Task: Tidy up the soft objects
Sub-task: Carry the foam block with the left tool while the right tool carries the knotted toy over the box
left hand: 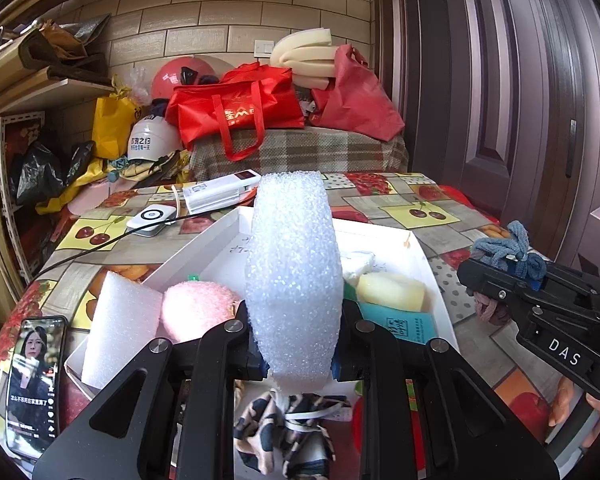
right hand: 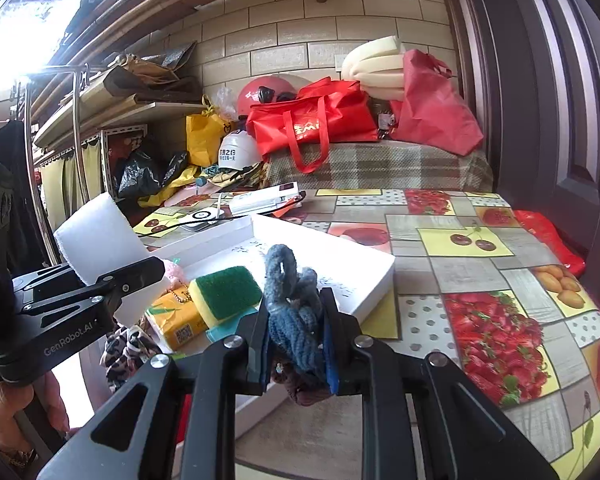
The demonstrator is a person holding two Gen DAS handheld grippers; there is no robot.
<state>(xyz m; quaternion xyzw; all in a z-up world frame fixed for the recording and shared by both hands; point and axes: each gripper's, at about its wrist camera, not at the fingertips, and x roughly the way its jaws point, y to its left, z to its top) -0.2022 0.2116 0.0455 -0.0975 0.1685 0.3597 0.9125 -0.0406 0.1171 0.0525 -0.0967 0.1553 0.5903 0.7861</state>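
Clenched in my left gripper [left hand: 296, 354]: one white bubbly foam sheet [left hand: 292, 276], standing upright above the shallow white cardboard box [left hand: 428, 256]. Clenched in my right gripper [right hand: 296, 346]: one knotted blue-grey knitted cloth [right hand: 290, 308], held over the box's near edge. Inside the box: pink fuzzy ball [left hand: 198, 308], white foam block [left hand: 118, 328], yellow-and-green scrubbing sponge [right hand: 226, 294], orange tissue pack [right hand: 176, 322]. Below my tongs: leopard-print fabric bundle [left hand: 284, 432]. Underneath everything: fruit-patterned tablecloth [right hand: 496, 280]. At my left, on the cloth: black smartphone [left hand: 34, 386], screen lit.

light: daylight, blown glare top-left, rt view | focus: sharp | edges: fisheye-bent, dark corners
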